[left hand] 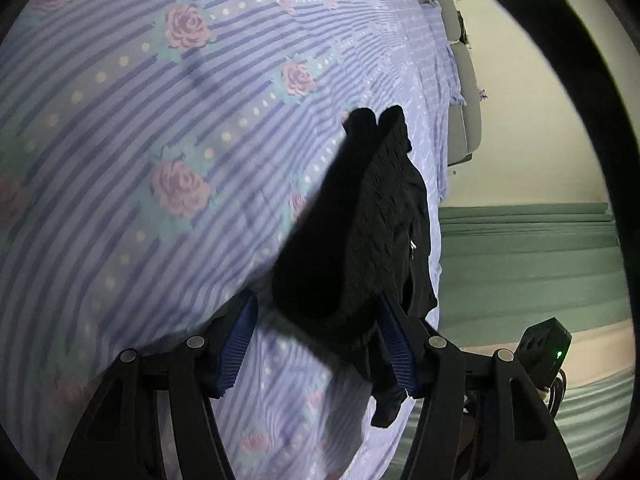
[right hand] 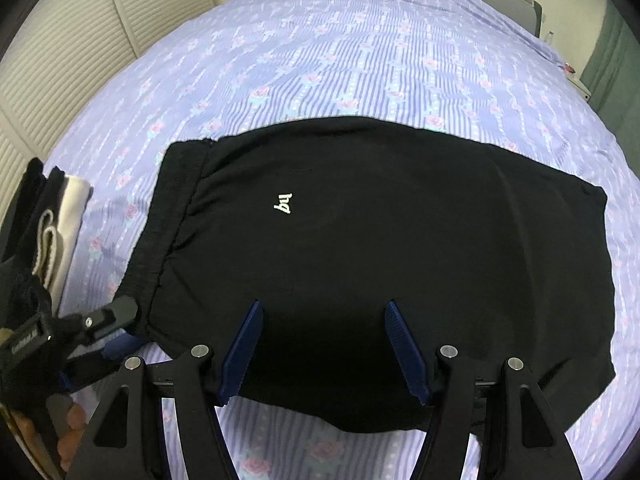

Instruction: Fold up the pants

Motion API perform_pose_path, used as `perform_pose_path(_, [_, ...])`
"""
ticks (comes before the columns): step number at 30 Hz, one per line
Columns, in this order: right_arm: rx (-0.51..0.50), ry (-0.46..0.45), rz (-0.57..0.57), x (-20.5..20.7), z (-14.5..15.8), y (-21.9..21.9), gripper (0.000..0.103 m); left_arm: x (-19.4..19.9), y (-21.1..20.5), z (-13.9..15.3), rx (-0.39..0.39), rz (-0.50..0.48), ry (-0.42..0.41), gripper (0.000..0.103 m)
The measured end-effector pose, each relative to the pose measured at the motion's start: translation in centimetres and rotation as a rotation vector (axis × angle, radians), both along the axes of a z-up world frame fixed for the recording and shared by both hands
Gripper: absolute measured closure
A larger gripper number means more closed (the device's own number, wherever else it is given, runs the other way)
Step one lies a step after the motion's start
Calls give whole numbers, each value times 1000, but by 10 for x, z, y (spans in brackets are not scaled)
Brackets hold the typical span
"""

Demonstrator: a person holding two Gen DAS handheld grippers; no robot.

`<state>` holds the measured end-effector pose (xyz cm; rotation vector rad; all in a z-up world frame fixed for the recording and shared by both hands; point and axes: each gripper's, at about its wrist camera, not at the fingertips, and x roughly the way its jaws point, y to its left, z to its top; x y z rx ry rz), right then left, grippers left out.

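My left gripper (left hand: 316,344) has its jaws apart at the waistband corner of the black pants (right hand: 384,248), cloth lying against one blue pad only; my right gripper (right hand: 324,348) hovers with its jaws spread and empty over the near edge. The pants lie flat on the striped, rose-printed bedspread (right hand: 360,60), already doubled, I judge. The risk: closing on a single layer, or snagging the bedspread, would drag the fold crooked. Motion blur smears the left view. The pants' near hem is cut off behind my right gripper, and a stack of folded clothes (right hand: 60,224) sits half out of frame.
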<state>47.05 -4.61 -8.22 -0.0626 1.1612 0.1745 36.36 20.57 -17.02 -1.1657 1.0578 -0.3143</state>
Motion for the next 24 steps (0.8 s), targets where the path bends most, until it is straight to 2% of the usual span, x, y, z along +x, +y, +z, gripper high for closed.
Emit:
perform_pose_path(2, [-2, 11, -6, 2, -5, 1, 38, 4, 4, -1, -12, -2, -11, 45])
perform_pose_path(5, [4, 31, -15, 4, -13, 0, 38, 19, -1, 4, 4, -34, -43, 56])
perform_pose_path(14, [5, 39, -35, -1, -23, -6, 38, 70, 1, 4, -14, -155, -102, 60])
perform_pose_path(16, [8, 37, -41, -2, -24, -6, 38, 85, -2, 5, -6, -187, -115, 60])
perform_pose_path(20, [17, 33, -55, -2, -26, -7, 38, 97, -8, 7, 5, -225, -116, 70])
perform_pose_path(24, [33, 30, -71, -4, -24, -11, 38, 97, -13, 26, 60, -249, -115, 78])
